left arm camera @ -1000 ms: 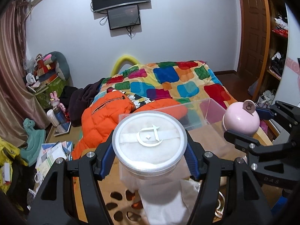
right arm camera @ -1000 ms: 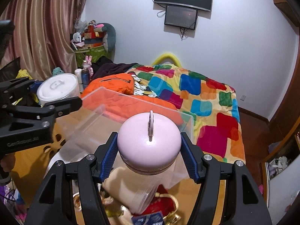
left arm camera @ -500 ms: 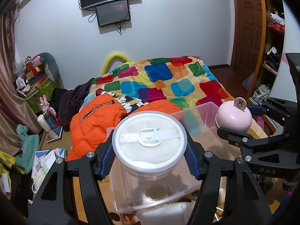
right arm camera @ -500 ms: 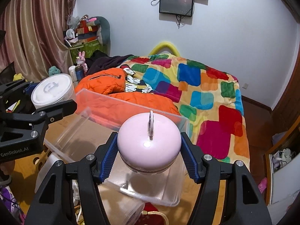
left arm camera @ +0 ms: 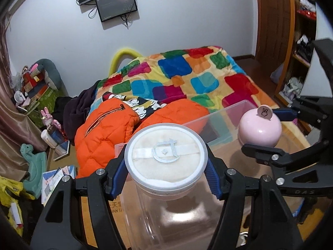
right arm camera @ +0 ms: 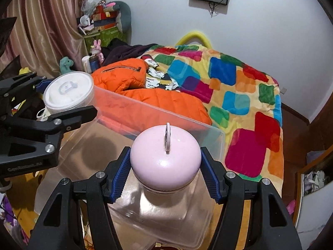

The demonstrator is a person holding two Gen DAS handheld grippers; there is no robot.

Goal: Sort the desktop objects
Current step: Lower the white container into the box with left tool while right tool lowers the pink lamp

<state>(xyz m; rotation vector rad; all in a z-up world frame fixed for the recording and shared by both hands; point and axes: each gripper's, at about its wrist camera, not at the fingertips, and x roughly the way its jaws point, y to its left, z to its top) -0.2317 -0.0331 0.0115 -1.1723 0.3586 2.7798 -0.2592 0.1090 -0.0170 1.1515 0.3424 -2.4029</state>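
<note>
My left gripper [left arm camera: 165, 179] is shut on a round white powder-puff case [left arm camera: 165, 158] with a clear lid, held above a clear plastic bin [left arm camera: 220, 116]. It also shows in the right wrist view [right arm camera: 68, 92] at the left. My right gripper [right arm camera: 165, 177] is shut on a pink dome-shaped jar [right arm camera: 165, 158] with a small flat tab on top, held over the same bin [right arm camera: 158, 112]. The pink jar shows in the left wrist view [left arm camera: 260, 128] at the right, level with the white case.
The bin stands on a wooden desk [left arm camera: 97, 214]. Behind it lie an orange jacket [left arm camera: 104, 133] and a bed with a multicoloured blanket [left arm camera: 187, 77]. Toys and papers [left arm camera: 52, 179] clutter the floor at left. A shelf [left arm camera: 301, 41] is at right.
Both grippers moved forward and over the clear bin, keeping hold of their items. The bin now lies directly beneath both of them.
</note>
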